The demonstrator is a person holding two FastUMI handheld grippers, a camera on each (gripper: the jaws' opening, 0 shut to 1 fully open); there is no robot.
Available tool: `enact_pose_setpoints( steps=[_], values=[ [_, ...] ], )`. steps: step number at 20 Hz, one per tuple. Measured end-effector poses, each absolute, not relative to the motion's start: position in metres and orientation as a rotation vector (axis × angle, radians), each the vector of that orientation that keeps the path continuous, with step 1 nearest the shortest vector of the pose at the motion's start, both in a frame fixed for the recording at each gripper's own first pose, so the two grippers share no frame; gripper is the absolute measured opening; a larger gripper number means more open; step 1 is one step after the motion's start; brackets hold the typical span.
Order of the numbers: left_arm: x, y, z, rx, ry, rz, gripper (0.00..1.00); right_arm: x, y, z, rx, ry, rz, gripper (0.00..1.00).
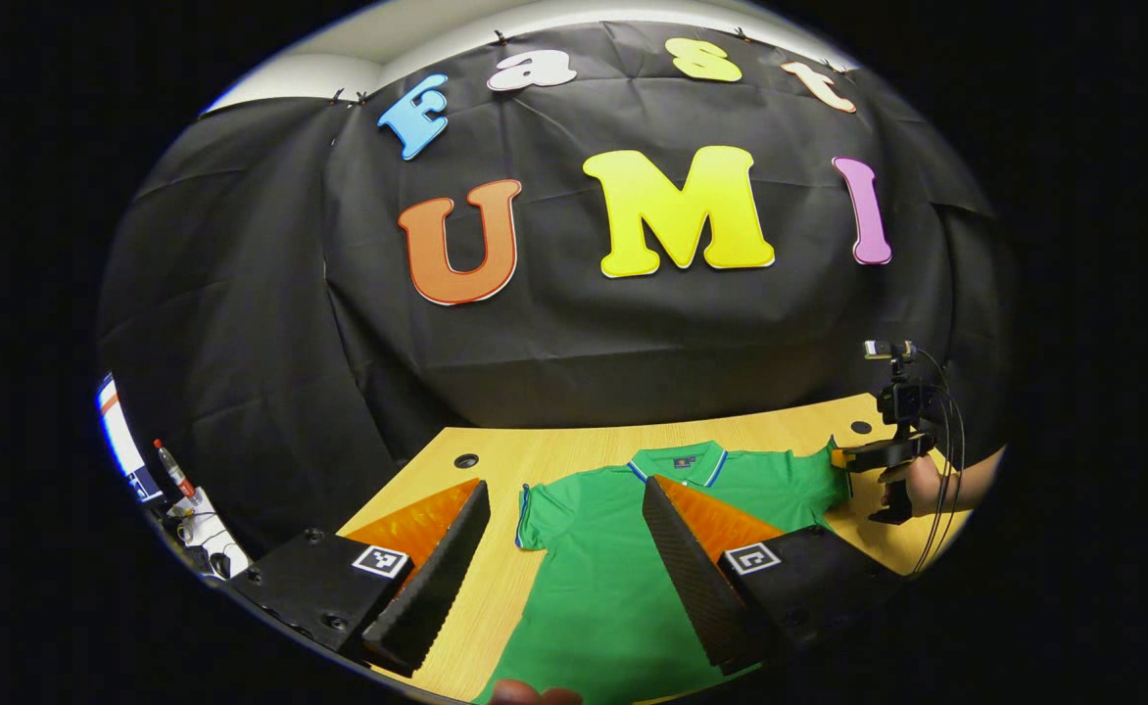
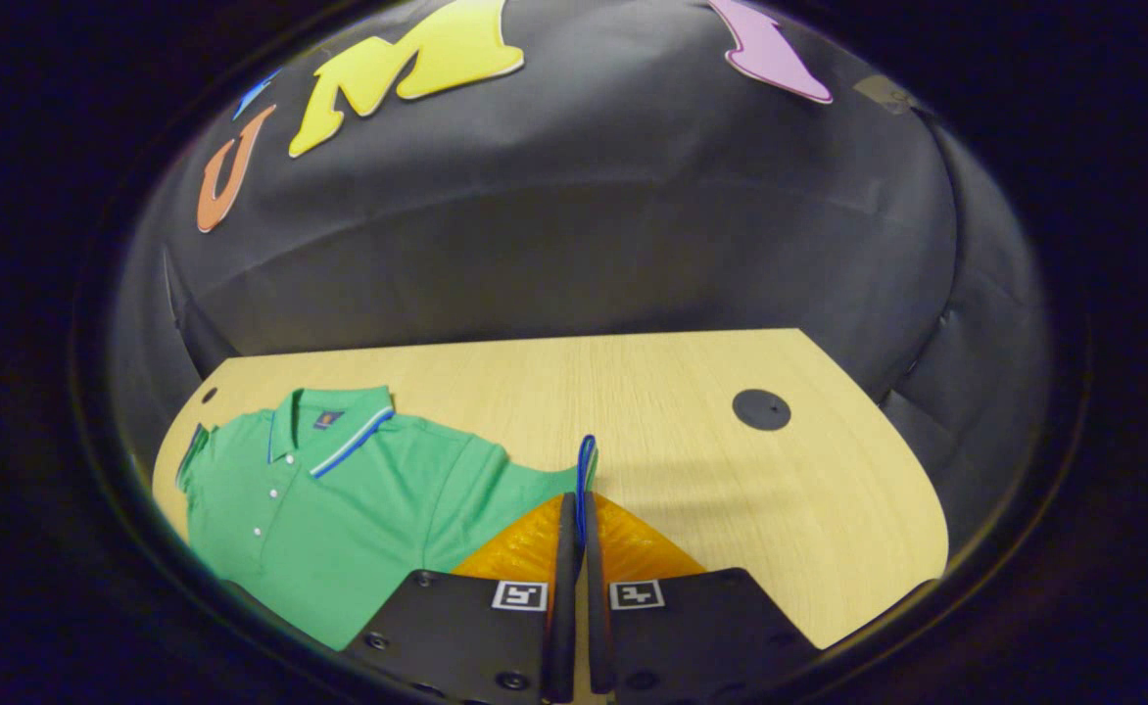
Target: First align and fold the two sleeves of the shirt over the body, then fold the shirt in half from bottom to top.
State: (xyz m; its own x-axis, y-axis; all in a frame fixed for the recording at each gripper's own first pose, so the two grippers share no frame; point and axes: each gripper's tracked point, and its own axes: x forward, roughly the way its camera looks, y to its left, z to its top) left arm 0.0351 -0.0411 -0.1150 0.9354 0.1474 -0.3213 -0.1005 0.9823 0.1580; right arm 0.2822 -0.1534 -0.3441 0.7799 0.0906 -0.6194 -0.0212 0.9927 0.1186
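A green polo shirt (image 1: 613,548) lies flat, collar away from me, on the wooden table (image 1: 574,446). My left gripper (image 1: 566,490) hovers open over the shirt's left side, with the left short sleeve (image 1: 533,519) lying between its fingers, untouched. At the far right, a hand holds my right gripper (image 1: 853,456) at the shirt's other sleeve. In the right gripper view the shirt (image 2: 339,499) spreads to the left, and my right gripper (image 2: 579,504) is shut on the blue-trimmed sleeve cuff (image 2: 586,465), which stands up between the pads.
Round cable holes sit in the table near the back (image 1: 466,460) and on its right side (image 2: 761,409). A bottle (image 1: 174,470) and some cables lie beyond the table's left edge. Bare wood stretches right of the shirt (image 2: 731,490).
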Motion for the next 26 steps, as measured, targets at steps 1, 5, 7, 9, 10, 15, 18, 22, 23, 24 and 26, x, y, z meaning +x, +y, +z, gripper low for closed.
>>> enact_pose_setpoints(
  steps=[1, 5, 7, 9, 10, 15, 18, 22, 23, 24, 26],
  values=[
    [0.034, -0.04, -0.114, 0.137, 0.334, 0.13, 1.0, 0.283, -0.149, -0.334, 0.11, 0.661, 0.062, 0.08],
    [0.028, -0.029, -0.11, 0.114, 0.322, 0.151, 1.0, 0.282, -0.118, -0.299, 0.094, 0.633, 0.082, 0.05],
    [0.023, -0.018, -0.107, 0.1, 0.315, 0.172, 1.0, 0.284, -0.094, -0.288, 0.091, 0.637, 0.094, 0.08],
    [0.016, -0.005, -0.105, 0.084, 0.31, 0.199, 1.0, 0.284, -0.069, -0.281, 0.071, 0.635, 0.118, 0.08],
    [0.013, 0.002, -0.104, 0.076, 0.308, 0.215, 1.0, 0.283, -0.055, -0.278, 0.063, 0.636, 0.133, 0.08],
    [-0.01, 0.042, -0.105, 0.058, 0.317, 0.296, 1.0, 0.281, 0.001, -0.29, 0.012, 0.66, 0.179, 0.08],
    [-0.02, 0.063, -0.105, 0.062, 0.325, 0.324, 1.0, 0.274, 0.034, -0.302, 0.013, 0.698, 0.252, 0.12],
    [-0.02, 0.074, -0.109, 0.047, 0.333, 0.297, 1.0, 0.268, 0.04, -0.269, -0.022, 0.623, 0.268, 0.74],
    [-0.018, 0.071, -0.11, 0.039, 0.331, 0.278, 1.0, 0.265, 0.036, -0.259, -0.036, 0.605, 0.266, 0.89],
    [-0.015, 0.067, -0.109, 0.031, 0.324, 0.257, 1.0, 0.261, 0.034, -0.249, -0.042, 0.586, 0.261, 0.98],
    [-0.01, 0.061, -0.109, 0.02, 0.312, 0.212, 1.0, 0.249, 0.023, -0.225, -0.04, 0.553, 0.236, 0.97]
  ],
)
